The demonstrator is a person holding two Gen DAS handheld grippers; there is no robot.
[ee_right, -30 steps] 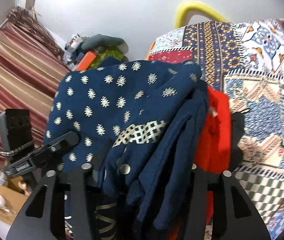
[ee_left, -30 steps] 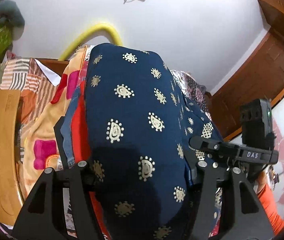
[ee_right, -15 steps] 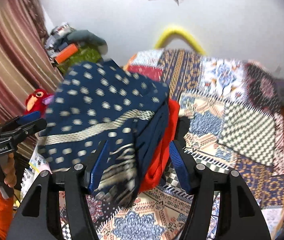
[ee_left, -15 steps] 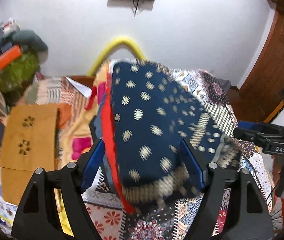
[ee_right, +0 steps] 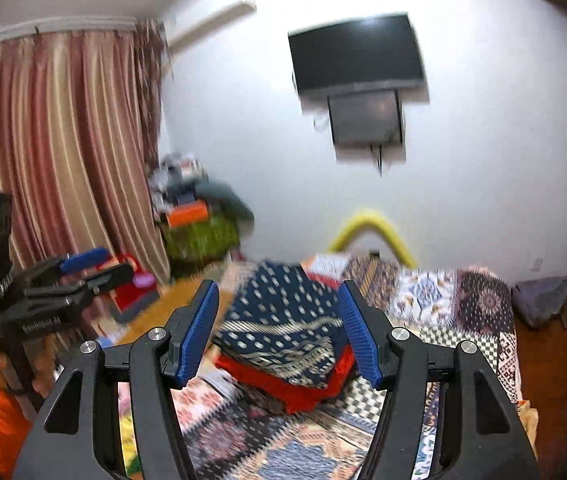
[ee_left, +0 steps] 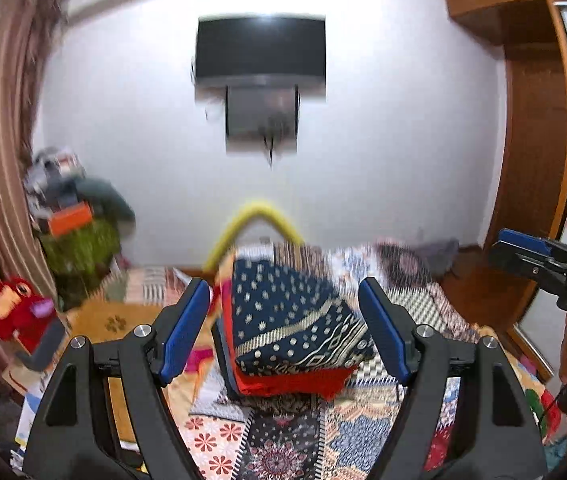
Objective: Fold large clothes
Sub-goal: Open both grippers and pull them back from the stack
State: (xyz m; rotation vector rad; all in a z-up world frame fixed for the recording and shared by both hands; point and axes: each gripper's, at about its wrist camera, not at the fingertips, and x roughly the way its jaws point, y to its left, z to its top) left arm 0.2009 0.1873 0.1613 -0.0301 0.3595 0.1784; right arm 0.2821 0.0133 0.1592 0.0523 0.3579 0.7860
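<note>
Your left gripper (ee_left: 283, 332) and right gripper (ee_right: 279, 334) both hold their jaws apart, empty. The folded navy garment (ee_left: 291, 320) rests on the bed (ee_right: 443, 312), far ahead. This fold looks finished; next, find another large garment.

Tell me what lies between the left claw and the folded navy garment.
Only patterned bedspread, seen in the left wrist view: the open left claw is off the folded navy garment.
</note>
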